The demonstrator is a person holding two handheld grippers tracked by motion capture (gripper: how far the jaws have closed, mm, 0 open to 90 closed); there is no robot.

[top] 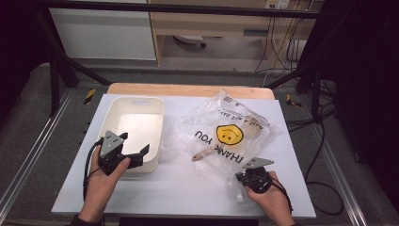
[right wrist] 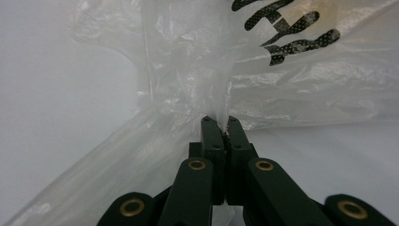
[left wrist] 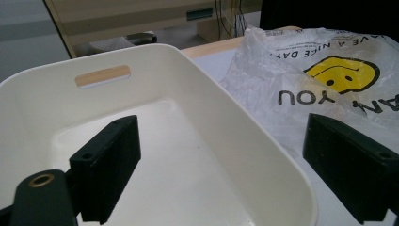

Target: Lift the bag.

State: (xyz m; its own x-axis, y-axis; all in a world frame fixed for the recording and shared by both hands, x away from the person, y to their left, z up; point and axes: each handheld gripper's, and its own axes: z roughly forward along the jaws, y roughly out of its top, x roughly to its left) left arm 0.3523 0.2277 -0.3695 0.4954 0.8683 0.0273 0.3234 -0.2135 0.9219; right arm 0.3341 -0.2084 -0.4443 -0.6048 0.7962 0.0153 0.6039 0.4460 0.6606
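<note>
Fingers [right wrist: 212, 134] of right gripper [top: 248, 175] clamped on plastic bag [top: 226, 132] edge at lower right, bag stretching up-left toward center; left gripper [top: 136, 147] apart over bin [top: 115, 110].

Lab test bench, black metal frame [top: 61, 61], white table [top: 188, 188], trailing cables [top: 282, 42], hazard-taped floor [top: 89, 95]

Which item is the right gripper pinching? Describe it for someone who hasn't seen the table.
On the white table, right of the white bin, lies a crumpled clear plastic bag. The right gripper is shut on its near edge. Its yellow smiley face and black THANK YOU lettering set it apart.
</note>
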